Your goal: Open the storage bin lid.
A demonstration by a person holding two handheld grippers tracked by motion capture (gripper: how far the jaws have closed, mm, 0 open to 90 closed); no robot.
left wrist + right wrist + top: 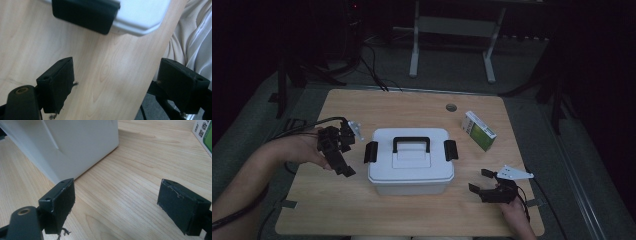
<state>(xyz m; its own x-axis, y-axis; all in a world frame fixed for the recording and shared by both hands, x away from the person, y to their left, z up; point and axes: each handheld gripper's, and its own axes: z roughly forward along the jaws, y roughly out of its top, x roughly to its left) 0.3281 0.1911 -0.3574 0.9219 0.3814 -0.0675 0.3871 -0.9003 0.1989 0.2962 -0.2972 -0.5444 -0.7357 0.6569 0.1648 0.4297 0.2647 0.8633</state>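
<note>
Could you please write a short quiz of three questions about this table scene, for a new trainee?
1. True or false: the lid of the white box is off and lies beside it.
2. Which thing lies on the table to the far right of the box? A) a green and white carton B) a red cup C) a metal spoon
3. In a few words: how do the jaws of the left tool and the right tool stand, and is anything between them?

Key:
1. False; the lid sits on the box, with its black handle on top.
2. A, the carton.
3. Both open, with nothing between them.
</note>
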